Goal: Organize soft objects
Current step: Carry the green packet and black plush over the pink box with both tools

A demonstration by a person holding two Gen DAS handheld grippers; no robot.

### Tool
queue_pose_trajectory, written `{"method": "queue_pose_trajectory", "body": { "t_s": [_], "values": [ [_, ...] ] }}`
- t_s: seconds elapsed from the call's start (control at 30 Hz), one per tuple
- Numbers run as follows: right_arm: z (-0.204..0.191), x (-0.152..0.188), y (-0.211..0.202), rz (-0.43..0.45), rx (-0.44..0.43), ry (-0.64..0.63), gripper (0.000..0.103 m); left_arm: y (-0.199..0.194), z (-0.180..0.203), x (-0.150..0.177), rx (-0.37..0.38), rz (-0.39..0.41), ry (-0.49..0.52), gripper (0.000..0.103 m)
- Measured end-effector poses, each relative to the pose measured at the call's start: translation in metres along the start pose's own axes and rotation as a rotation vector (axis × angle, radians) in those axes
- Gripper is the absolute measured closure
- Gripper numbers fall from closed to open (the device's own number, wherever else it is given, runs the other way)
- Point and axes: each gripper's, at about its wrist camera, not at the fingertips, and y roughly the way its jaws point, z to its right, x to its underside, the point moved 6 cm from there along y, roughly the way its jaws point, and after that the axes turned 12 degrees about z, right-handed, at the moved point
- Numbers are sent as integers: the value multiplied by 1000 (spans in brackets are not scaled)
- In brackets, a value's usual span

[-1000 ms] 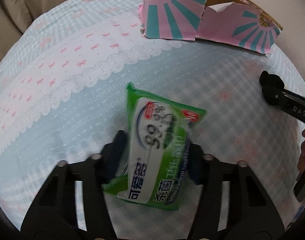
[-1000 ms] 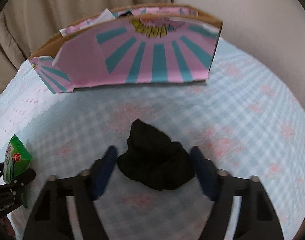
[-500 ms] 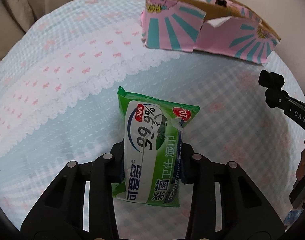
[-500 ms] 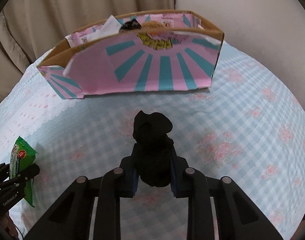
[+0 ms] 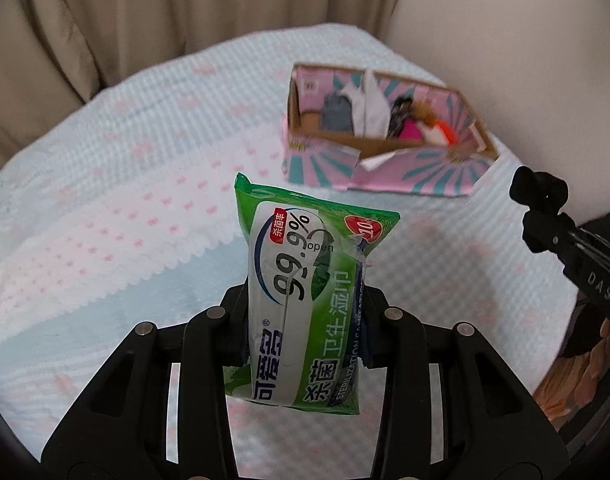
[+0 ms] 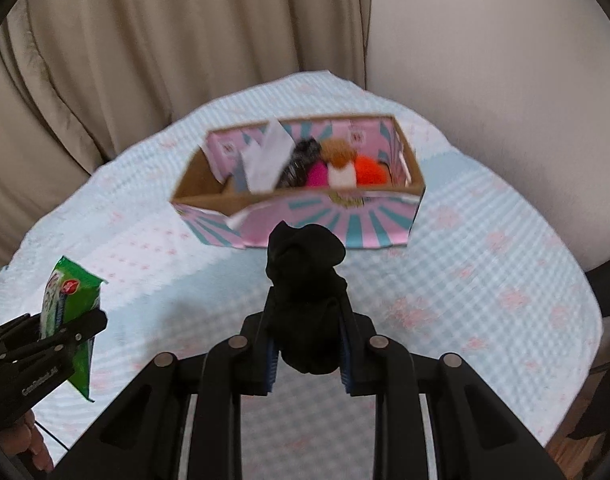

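Note:
My left gripper (image 5: 305,328) is shut on a green and white pack of wet wipes (image 5: 305,292), held upright above the bed. The same pack (image 6: 71,312) and the left gripper (image 6: 65,332) show at the left edge of the right wrist view. My right gripper (image 6: 307,344) is shut on a bundle of black cloth (image 6: 305,292), lifted off the cover. Farther back stands the pink and teal cardboard box (image 6: 385,216), open on top, with several soft items inside. The same box (image 5: 385,176) appears up right in the left wrist view.
A light blue checked bedcover (image 5: 105,208) with a white lace band spreads under both grippers. Beige curtains (image 6: 145,60) hang behind the bed and a plain wall (image 6: 485,60) rises at the right. A person's fingers (image 6: 29,444) hold the left tool.
Both grippers closed on their items and rose well above the bedcover. The wipes pack and the black cloth left the surface. The inside of the box came into view.

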Motion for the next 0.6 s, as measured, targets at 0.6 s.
{"method": "queue_pose_trajectory", "body": {
  "t_s": [0.6],
  "values": [
    [-9,-109,-99,66,-89,-42,81,-86,51,-121,8,99,-8,69]
  ]
}}
